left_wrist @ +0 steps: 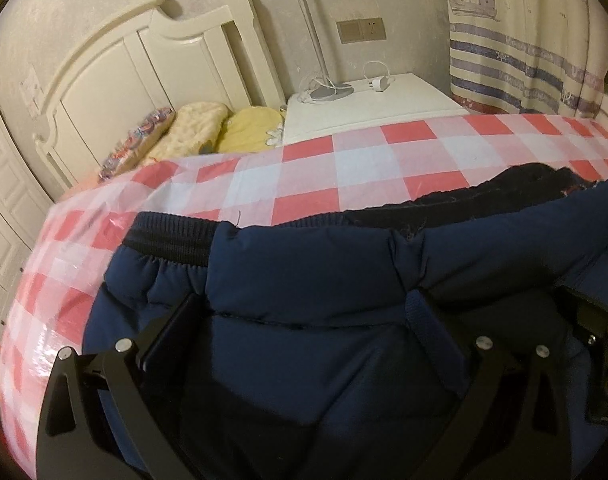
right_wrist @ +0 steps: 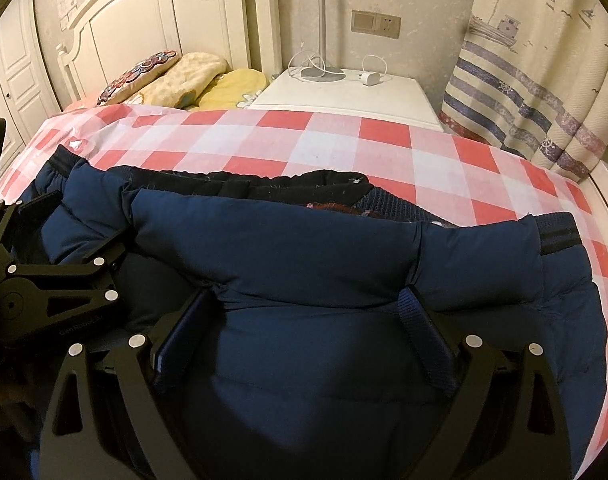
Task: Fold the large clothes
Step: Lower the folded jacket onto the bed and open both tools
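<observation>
Navy padded jacket [left_wrist: 311, 280] is lying across the bed's checked sheet [left_wrist: 343, 168], ribbed hem facing the headboard. My left claw [left_wrist: 304, 316] and right claw [right_wrist: 307, 308] are working side by side, fingers spread wide around puffy fabric, apparently bracing a fold rather than pinching. Whether either is truly gripping, I cannot tell. Sleeves and near edge are hiding below the frames.

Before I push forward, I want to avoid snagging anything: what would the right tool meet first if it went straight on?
The navy padded jacket itself. The right tool is open and straddles its bulky fold, so the padding lies directly ahead. Beyond it seems to be only the red-checked sheet, though depth is unclear.
</observation>
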A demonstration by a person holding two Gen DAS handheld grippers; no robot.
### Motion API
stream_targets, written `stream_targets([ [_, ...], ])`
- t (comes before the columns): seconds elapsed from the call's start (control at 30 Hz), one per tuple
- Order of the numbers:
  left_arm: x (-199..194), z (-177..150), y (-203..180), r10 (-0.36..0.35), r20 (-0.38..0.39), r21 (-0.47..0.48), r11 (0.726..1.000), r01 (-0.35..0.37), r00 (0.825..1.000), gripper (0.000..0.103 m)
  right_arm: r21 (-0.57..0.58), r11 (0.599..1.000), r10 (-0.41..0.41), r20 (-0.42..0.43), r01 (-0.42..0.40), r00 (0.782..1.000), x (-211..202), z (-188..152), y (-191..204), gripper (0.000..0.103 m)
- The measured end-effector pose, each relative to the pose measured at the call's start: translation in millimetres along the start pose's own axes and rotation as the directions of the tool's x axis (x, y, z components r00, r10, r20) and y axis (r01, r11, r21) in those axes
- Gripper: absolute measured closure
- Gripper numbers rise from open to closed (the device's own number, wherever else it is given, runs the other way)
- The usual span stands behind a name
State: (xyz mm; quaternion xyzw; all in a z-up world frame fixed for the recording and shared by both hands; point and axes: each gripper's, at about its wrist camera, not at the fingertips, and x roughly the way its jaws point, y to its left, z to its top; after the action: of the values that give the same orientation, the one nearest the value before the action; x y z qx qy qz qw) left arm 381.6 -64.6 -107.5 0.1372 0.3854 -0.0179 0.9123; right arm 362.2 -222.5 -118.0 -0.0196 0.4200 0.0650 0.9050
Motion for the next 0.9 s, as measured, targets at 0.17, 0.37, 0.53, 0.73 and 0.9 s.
stream_targets([
  [0.17, 13.6, 11.5, 29.8, -0.206, -0.138, -0.096, 0.976, 0.194, 0.969, 0.002, 0.017, 0.998, 0.06, -0.047, -0.059, 0.997, 0.3, 4.7, -7.1, 0.009],
  [0.37, -13.7, 26.5, 85.7, -0.084, -0.008, -0.152, 0.985, 0.082, 0.996, 0.002, 0.115, 0.992, 0.055, 0.042, -0.059, 0.998, -40.2, 19.4, -57.2, 0.009],
  [0.53, 33.2, 10.5, 88.0, -0.109, -0.14, -0.163, 0.983, 0.085, 0.984, 0.002, 0.238, 0.971, 0.021, -0.065, -0.005, 0.998, -1.1, 6.4, -104.5, 0.007],
  [0.73, 39.3, 7.7, 96.8, -0.156, -0.132, -0.218, 0.968, 0.125, 0.979, 0.002, 0.246, 0.968, 0.051, -0.053, -0.037, 0.997, 3.5, 6.4, -105.4, 0.004],
  [0.9, 33.5, 6.0, 103.3, -0.157, -0.126, -0.256, 0.959, 0.121, 0.98, 0.004, 0.258, 0.966, 0.043, -0.057, -0.027, 0.997, -2.3, 5.4, -107.1, 0.005],
])
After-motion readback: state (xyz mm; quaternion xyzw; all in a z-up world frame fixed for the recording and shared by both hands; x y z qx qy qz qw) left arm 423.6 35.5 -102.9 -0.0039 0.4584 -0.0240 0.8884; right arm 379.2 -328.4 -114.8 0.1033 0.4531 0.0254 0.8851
